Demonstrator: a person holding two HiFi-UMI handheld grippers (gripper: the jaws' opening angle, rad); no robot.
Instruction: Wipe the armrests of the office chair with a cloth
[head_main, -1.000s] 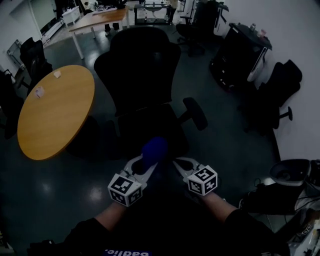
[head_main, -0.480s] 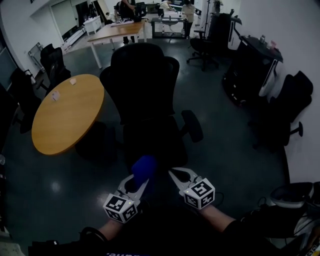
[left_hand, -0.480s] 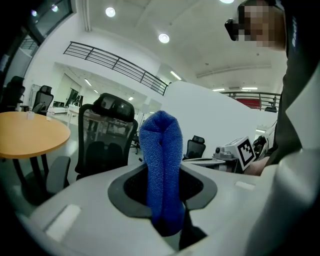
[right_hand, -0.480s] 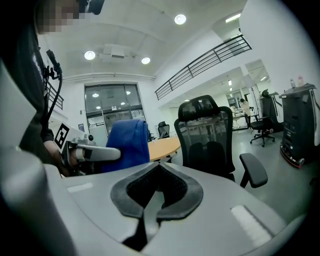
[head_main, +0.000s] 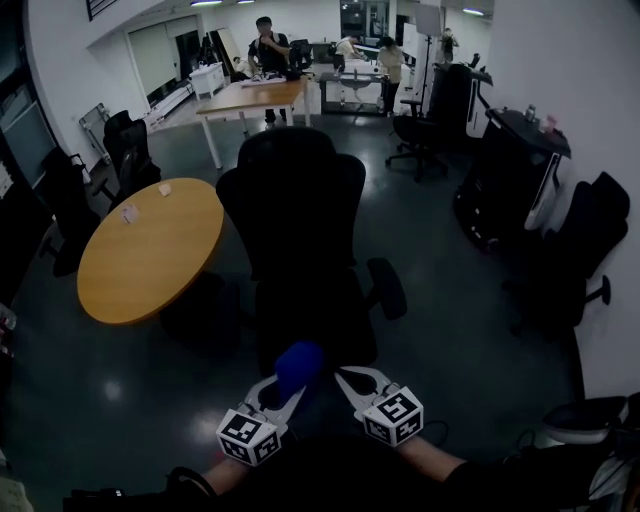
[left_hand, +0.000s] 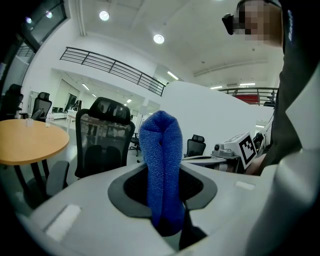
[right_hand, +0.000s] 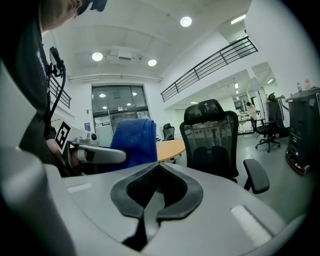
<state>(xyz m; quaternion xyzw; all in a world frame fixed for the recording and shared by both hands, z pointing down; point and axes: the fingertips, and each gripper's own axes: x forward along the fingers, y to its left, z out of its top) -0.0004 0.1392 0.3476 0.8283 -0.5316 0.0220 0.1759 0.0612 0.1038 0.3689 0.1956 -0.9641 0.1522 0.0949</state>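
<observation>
A black mesh-backed office chair (head_main: 300, 230) stands ahead of me, facing away, its right armrest (head_main: 386, 287) sticking out; its left armrest (left_hand: 56, 176) shows in the left gripper view. My left gripper (head_main: 284, 388) is shut on a folded blue cloth (head_main: 298, 366), which stands up between its jaws (left_hand: 161, 165). My right gripper (head_main: 346, 380) is shut with nothing in it, beside the left one. Both hover low, behind the chair's seat, apart from the armrests. From the right gripper view I see the cloth (right_hand: 134, 141) and the chair's right armrest (right_hand: 256, 175).
A round wooden table (head_main: 150, 260) stands left of the chair. Other black chairs (head_main: 560, 260) and a dark cabinet (head_main: 510, 170) line the right wall. A long desk (head_main: 255, 98) with people around it stands at the far end. Dark glossy floor lies around.
The view has tilted up and pulled back, so the chair sits farther up the room and more of the hall shows. Both grippers stay together, lower in the picture, the cloth still held.
</observation>
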